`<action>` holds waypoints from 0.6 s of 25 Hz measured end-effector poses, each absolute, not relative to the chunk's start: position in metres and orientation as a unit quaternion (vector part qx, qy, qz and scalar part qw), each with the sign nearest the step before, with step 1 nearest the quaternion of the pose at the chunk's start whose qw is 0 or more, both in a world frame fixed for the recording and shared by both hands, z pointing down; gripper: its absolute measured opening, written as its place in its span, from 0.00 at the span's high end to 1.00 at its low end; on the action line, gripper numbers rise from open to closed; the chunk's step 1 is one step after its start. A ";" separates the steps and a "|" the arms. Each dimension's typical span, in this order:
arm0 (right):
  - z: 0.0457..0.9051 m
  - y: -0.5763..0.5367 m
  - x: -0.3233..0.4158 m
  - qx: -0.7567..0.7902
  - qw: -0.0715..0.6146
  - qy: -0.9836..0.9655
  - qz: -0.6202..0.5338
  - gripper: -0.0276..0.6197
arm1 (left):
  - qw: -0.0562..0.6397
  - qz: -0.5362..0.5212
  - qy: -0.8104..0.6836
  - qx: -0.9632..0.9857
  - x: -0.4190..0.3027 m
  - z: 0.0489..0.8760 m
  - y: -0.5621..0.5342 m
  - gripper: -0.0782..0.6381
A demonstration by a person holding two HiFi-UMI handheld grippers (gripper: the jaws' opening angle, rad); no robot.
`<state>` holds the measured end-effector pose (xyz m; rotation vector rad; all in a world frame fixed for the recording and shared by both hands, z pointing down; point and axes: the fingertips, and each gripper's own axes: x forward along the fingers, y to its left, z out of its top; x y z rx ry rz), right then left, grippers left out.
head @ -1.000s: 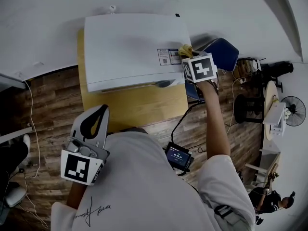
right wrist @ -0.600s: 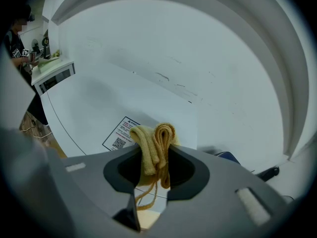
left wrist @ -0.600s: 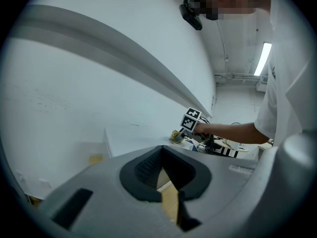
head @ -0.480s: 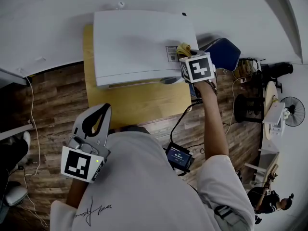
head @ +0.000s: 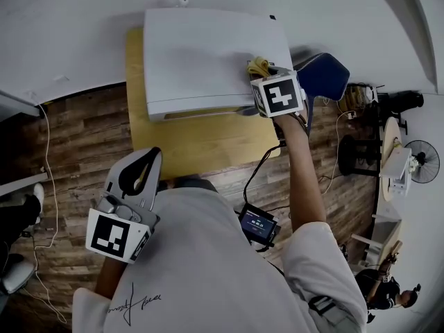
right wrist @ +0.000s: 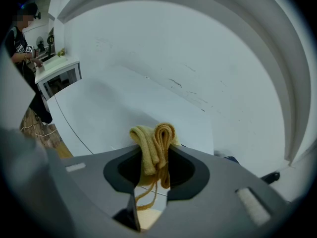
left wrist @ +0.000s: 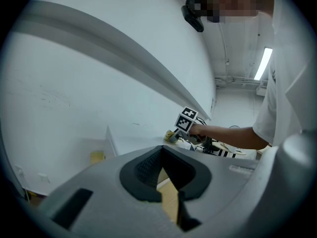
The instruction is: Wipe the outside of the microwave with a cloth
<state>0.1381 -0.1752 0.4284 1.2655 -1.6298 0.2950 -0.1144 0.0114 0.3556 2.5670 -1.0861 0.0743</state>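
Surface: a white microwave (head: pixel 208 54) sits on a yellow-wood table (head: pixel 201 144), its back toward the white wall (head: pixel 83 19). The floor (head: pixel 76 137) is dark wood plank, with a thin cable (head: pixel 46 179) trailing over it on the left.

Right gripper (right wrist: pixel 151 192): you have its jaws clamped on a bunched yellow cloth (right wrist: pixel 153 143), with loose loops hanging down between the fingers. From the head view the cloth rests on the microwave's top panel, close to its right edge and toward the near corner.

Left gripper (left wrist: pixel 168 182): the jaws are drawn together with nothing between them (only a thin sliver of tabletop shows through). You hold it low by your torso, well apart from the microwave.

Edges: the microwave takes up the far part of the table. A broad bare strip of wood lies along its near side and a narrow strip along its left. The top panel is bare to the left of the cloth.

Right side is crowded: a blue chair (head: pixel 322 75) stands just beside the table's right edge, and a floor fan (head: pixel 424 159) stands farther right. A small screen unit (head: pixel 258 225) hangs near your waist with a cable running up toward your right arm. The left side has open floor.
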 end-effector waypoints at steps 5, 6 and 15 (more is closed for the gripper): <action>0.429 -0.171 0.118 0.518 0.507 -0.679 0.115 0.77 | 0.188 0.006 -0.388 0.902 -0.127 0.353 0.015 0.90; 0.429 -0.170 0.113 0.515 0.506 -0.682 0.116 0.77 | 0.188 0.006 -0.389 0.902 -0.129 0.353 0.016 0.90; 0.432 -0.162 0.058 0.483 0.503 -0.708 0.115 0.77 | 0.185 0.004 -0.389 0.902 -0.140 0.353 0.023 0.90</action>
